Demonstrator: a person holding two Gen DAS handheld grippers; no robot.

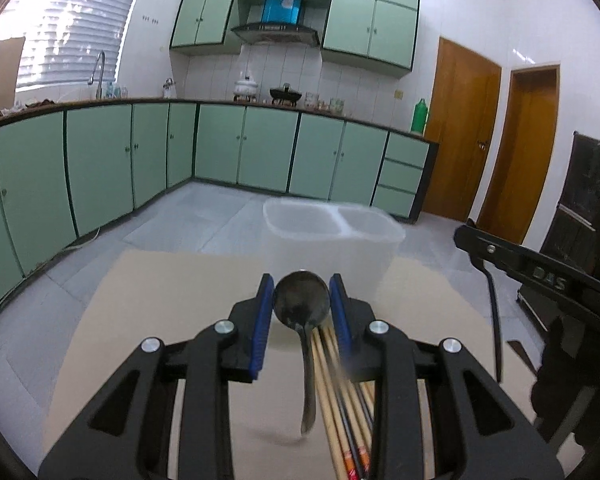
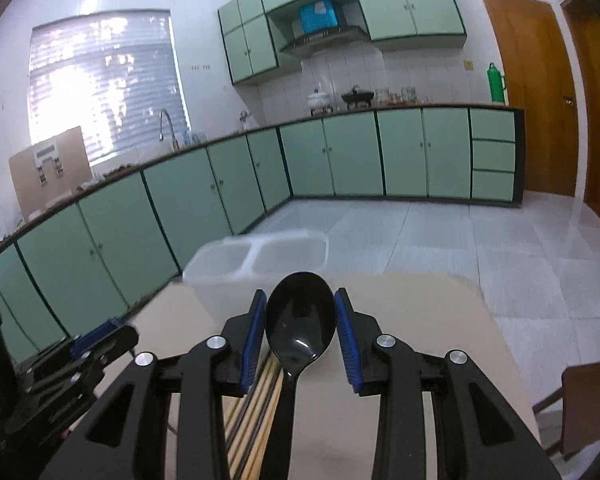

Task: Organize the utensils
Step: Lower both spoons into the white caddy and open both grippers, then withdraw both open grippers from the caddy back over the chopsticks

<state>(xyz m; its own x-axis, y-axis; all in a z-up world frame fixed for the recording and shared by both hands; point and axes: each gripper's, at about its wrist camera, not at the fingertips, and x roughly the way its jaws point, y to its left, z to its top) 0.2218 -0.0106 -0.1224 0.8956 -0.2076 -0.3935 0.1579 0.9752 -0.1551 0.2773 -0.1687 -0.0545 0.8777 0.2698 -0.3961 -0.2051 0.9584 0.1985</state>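
A dark metal spoon (image 1: 302,300) sits pinched bowl-up in the narrowly parted left gripper (image 1: 302,302) and a black plastic spoon (image 2: 300,316) likewise in the right gripper (image 2: 301,320), chopsticks (image 1: 340,408) on the table (image 1: 160,300) at 6 o'clock, clear bin (image 1: 332,236) at 12.

beige table (image 1: 160,312) bears clear two-compartment bin (image 1: 332,240) (chopsticks (image 1: 340,412) too)

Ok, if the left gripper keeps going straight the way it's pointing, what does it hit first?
Probably the clear two-compartment container directly ahead on the table; the left gripper holds a dark spoon, whose bowl would likely touch first. Depth is uncertain.
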